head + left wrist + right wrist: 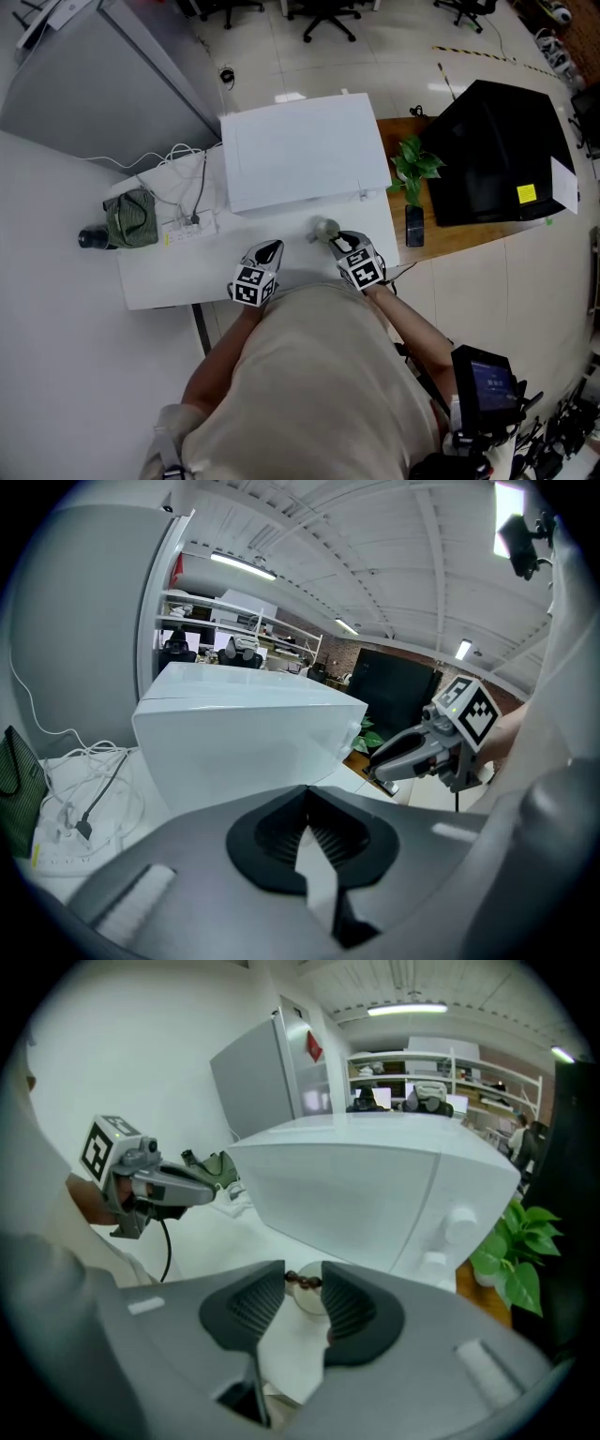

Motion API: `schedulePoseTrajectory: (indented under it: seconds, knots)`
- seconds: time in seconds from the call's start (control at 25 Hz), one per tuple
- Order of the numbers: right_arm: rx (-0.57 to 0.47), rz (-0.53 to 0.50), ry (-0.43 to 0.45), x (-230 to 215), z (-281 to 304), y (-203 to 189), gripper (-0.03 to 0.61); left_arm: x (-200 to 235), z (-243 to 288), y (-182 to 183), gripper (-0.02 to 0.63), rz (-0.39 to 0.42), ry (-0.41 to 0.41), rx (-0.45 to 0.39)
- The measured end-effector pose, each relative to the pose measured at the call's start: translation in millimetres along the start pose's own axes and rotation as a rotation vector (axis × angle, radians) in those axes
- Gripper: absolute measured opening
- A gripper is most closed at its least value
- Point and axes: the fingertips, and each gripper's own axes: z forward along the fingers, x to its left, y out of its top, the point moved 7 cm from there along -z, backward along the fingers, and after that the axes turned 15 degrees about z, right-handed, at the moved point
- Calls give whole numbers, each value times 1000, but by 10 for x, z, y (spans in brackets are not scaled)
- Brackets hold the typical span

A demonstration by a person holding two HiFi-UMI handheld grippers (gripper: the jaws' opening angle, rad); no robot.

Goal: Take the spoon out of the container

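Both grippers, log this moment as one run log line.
left gripper shut, empty | right gripper open | small round object just ahead of its jaws, ungripped | white box behind

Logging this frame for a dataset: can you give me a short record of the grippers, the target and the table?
left gripper: jaws together, nothing held
right gripper: jaws apart, aimed at the small round container, not gripping it
spoon: cannot be made out clearly
table: white, with a large white box behind the container
also present: green bag, plant, phone
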Motion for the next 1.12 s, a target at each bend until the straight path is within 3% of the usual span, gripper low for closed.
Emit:
schedulePoseTrajectory:
  seconds: [0.56,1.12]
  knots:
    - [-110,-25,-24,-76,-518,489,121,54,-50,-36,0,-23,14,0]
    - [-19,29,-100,-557,-64,229,121,102,-92,-39,0,-32,21,3]
